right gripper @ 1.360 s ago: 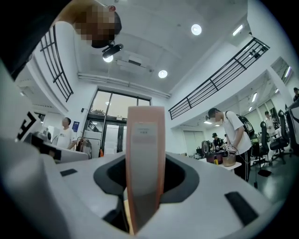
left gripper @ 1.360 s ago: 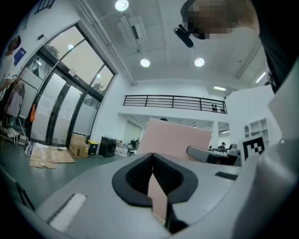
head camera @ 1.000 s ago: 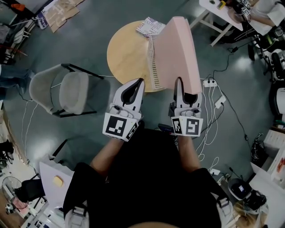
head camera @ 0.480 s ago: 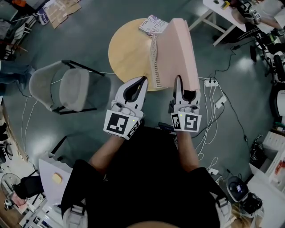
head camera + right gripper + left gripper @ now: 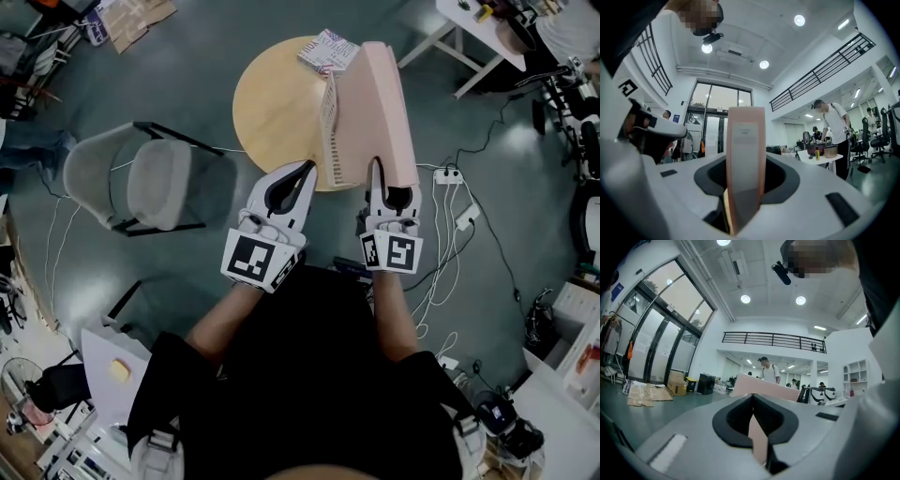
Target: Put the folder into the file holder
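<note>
- Head view: pink folder point(image 5: 380, 112) hangs over the round table point(image 5: 277, 103), at its near right edge. The right gripper point(image 5: 394, 183) grips its lower end, probably for carrying. I can make out no file holder. Just left of the folder, at the table's near edge, hovers the left gripper point(image 5: 306, 167), seemingly spare.
- Left gripper view: jaws pressed together; a pink sliver shows in their slit, and I cannot tell what it is.
- Right gripper view: jaws pinch the folder's narrow spine, keeping it steady edge-on.

The head view was dim and muted; both gripper views were bright under round ceiling lights point(image 5: 745, 299), fisheye-bent, with dark corners.
</note>
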A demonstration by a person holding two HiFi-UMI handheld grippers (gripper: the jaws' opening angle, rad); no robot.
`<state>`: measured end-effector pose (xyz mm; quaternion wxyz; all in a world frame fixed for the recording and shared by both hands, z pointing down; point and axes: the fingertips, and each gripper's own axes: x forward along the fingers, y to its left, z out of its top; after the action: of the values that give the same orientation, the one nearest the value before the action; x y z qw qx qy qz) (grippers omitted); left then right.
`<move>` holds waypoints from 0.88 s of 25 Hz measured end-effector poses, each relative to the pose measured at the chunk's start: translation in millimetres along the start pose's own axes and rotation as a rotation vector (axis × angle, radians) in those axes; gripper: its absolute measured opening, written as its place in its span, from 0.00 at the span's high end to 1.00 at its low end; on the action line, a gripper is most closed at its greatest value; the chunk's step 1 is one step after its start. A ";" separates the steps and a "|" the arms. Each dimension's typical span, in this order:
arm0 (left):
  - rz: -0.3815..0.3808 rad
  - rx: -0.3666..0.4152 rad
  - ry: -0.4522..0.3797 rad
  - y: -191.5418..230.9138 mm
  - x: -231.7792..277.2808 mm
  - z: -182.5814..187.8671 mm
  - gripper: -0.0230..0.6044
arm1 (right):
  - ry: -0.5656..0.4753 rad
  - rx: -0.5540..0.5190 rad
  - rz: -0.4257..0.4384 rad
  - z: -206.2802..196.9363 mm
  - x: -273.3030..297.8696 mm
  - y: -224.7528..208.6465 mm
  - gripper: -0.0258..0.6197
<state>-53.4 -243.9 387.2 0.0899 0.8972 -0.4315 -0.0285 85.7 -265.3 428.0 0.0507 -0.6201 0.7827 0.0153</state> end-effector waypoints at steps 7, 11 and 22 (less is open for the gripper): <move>-0.002 -0.002 -0.003 8.4 -0.8 0.9 0.95 | 0.019 -0.003 0.004 -11.3 7.1 4.4 0.74; -0.003 -0.004 -0.006 10.5 0.8 1.5 0.95 | 0.036 0.000 0.002 -20.0 10.0 3.8 0.74; -0.005 -0.008 -0.006 13.6 3.5 1.5 0.95 | 0.073 -0.012 0.015 -38.8 18.1 4.4 0.74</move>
<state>-61.9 -255.2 388.3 0.0923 0.8978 -0.4294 -0.0330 74.9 -285.1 464.6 0.0183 -0.6146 0.7886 -0.0025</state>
